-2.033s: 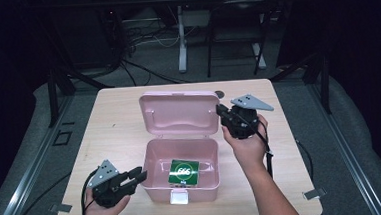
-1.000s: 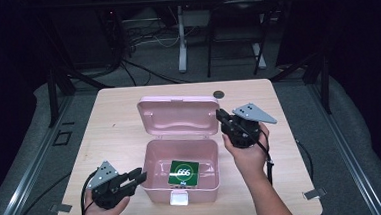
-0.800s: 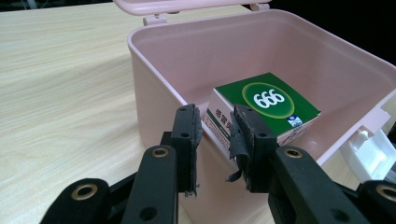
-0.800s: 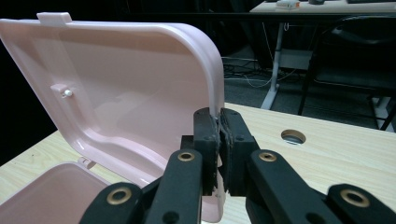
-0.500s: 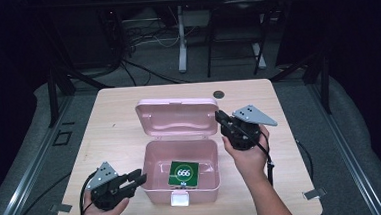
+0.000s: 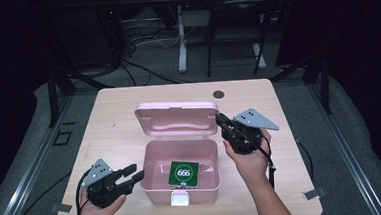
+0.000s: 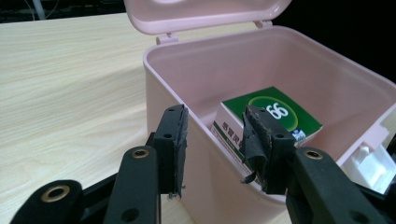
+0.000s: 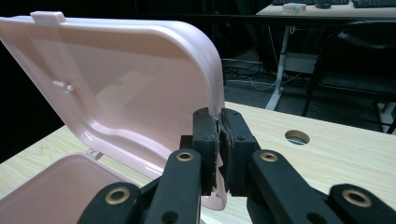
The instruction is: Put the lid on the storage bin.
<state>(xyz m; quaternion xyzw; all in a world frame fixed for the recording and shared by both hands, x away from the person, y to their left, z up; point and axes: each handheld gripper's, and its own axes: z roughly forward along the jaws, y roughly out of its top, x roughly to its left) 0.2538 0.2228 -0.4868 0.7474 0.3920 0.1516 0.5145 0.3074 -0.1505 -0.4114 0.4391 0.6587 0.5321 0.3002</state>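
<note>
A pink plastic box (image 6: 148, 166) stands open in the middle of the table, with a green carton marked 666 (image 6: 184, 173) lying flat inside. Its hinged lid (image 6: 176, 119) stands tilted up behind it. My right gripper (image 6: 221, 119) is shut on the lid's right edge; in the right gripper view the pads (image 8: 219, 123) pinch the lid's rim (image 8: 116, 79). My left gripper (image 6: 135, 173) is at the box's front left corner. Its jaws have just been opening, and they straddle the box wall (image 7: 163, 84) without pressing on it, one outside and one over the carton (image 7: 275, 112).
A round cable hole (image 6: 219, 93) sits in the tabletop behind the lid. The box's pale latch (image 6: 180, 198) hangs at its front wall. Bare wood lies left and right of the box. Desk legs, cables and a chair stand beyond the table's far edge.
The right gripper has drawn the lid's edge toward the person, so the lid stands more upright. The left gripper's jaws have spread wider at the box's corner.
</note>
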